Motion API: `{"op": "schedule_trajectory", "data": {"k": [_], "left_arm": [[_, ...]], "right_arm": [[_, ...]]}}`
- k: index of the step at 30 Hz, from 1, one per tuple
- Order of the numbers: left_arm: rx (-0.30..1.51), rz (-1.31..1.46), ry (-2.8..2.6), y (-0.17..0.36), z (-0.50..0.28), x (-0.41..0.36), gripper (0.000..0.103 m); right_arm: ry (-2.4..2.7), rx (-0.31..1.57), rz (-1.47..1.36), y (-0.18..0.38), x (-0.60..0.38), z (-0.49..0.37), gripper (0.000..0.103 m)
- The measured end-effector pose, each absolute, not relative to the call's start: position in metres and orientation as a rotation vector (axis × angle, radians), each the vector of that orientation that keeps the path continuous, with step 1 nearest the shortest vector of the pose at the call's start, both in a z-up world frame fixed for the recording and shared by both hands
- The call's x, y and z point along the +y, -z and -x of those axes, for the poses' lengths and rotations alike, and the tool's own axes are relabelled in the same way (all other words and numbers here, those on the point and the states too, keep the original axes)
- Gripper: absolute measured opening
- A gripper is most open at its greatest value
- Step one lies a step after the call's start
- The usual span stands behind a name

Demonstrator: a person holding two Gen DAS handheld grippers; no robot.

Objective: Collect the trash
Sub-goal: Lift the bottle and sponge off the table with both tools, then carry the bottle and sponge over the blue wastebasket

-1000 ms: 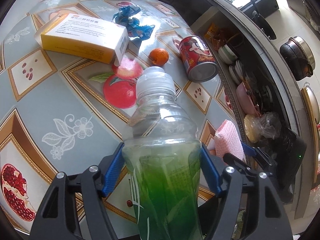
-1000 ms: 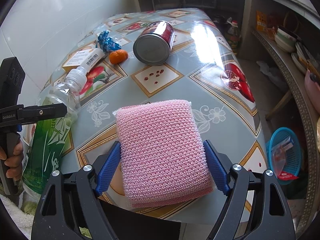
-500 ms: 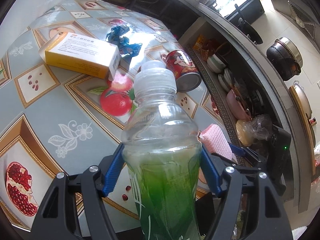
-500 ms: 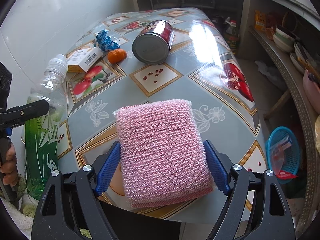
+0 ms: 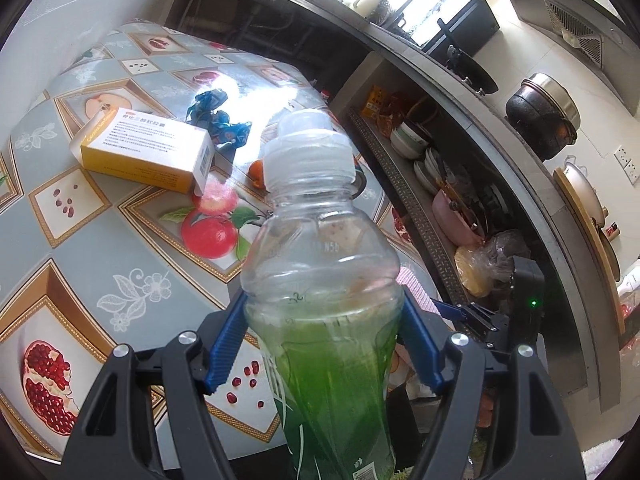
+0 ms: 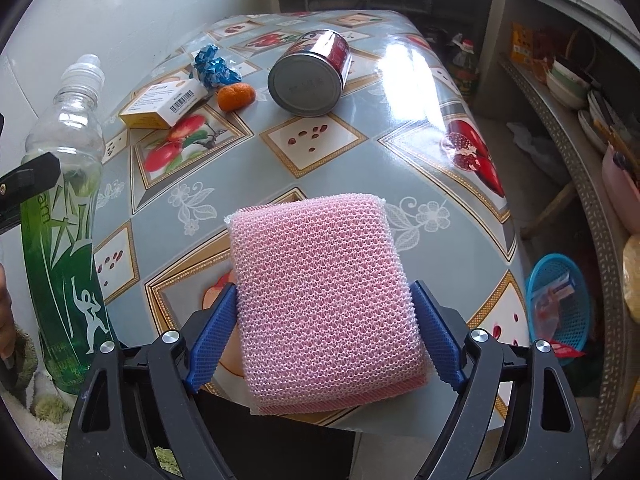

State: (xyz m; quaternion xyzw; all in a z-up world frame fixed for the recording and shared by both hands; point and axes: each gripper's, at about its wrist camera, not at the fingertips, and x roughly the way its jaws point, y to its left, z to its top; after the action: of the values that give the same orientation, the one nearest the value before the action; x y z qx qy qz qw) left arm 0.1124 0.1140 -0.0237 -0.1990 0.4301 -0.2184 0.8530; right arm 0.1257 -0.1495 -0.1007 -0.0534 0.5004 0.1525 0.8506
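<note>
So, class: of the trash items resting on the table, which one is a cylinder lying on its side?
The red tin can: it lies tipped over with its grey base facing us. The yellow box and blue wrapper aren't cylinders.

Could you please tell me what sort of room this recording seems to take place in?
Most likely a home kitchen: stacked bowls on a shelf under the counter, a black pot on the counter, and a table with a fruit-print oilcloth.
</note>
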Motion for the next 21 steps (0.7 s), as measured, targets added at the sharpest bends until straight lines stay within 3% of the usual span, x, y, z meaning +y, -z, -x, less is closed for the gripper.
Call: {"op": "schedule_trajectory", "data": {"k": [21], "left_arm": [[0.775, 0.413, 0.563, -0.016, -0.106, 0.099, 0.070]], "right_arm": [[-0.329, 0.995, -0.107, 0.078, -0.188, -0.117, 0.075]]}}
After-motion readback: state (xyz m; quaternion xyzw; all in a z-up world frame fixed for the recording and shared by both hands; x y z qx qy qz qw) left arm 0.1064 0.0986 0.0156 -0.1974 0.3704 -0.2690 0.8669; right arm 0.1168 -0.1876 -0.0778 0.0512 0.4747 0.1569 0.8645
